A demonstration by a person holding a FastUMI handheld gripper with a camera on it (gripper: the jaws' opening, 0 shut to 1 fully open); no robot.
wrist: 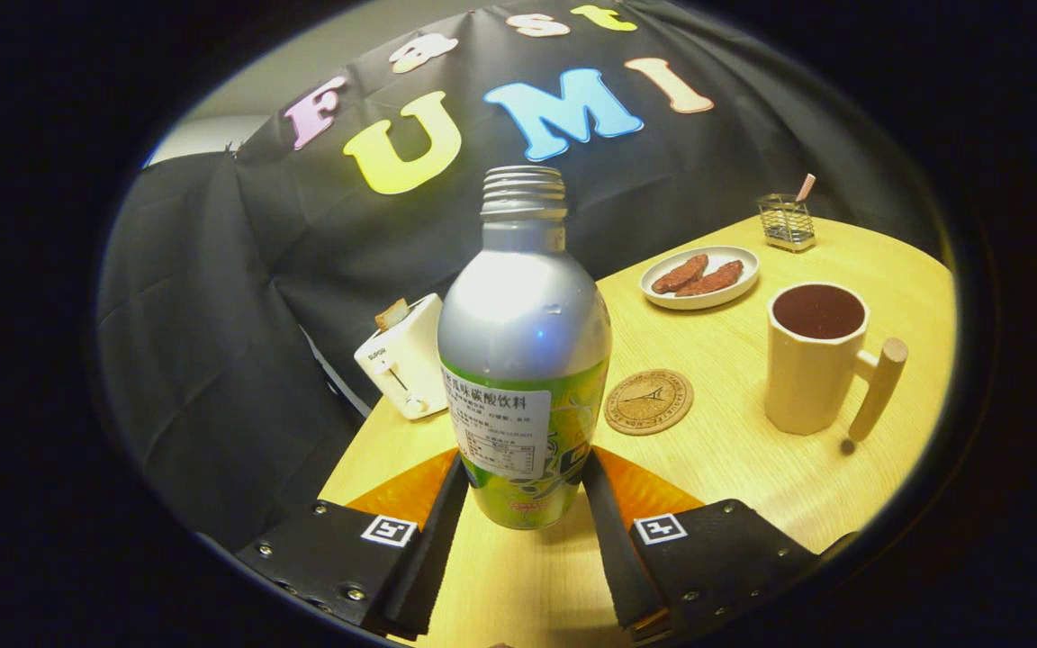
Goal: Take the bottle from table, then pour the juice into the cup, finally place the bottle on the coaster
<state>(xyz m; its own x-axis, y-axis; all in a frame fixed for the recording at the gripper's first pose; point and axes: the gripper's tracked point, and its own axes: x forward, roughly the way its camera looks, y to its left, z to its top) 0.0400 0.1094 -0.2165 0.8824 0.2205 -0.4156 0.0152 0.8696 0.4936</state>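
A silver bottle (524,333) with a green label and an uncapped threaded neck stands upright between my fingers. My gripper (523,468) is shut on its lower part, one finger pressing on each side. I cannot tell whether its base touches the wooden table (752,468). A round cork coaster (649,401) lies just beyond the right finger, close to the bottle. Further right stands a cream cup (814,360) with a wooden handle; its inside looks dark.
A white toaster (406,358) with a slice in it stands at the table's edge, left of the bottle. Behind the coaster is a white plate (700,278) of reddish-brown food, and past it a small wire holder (787,222).
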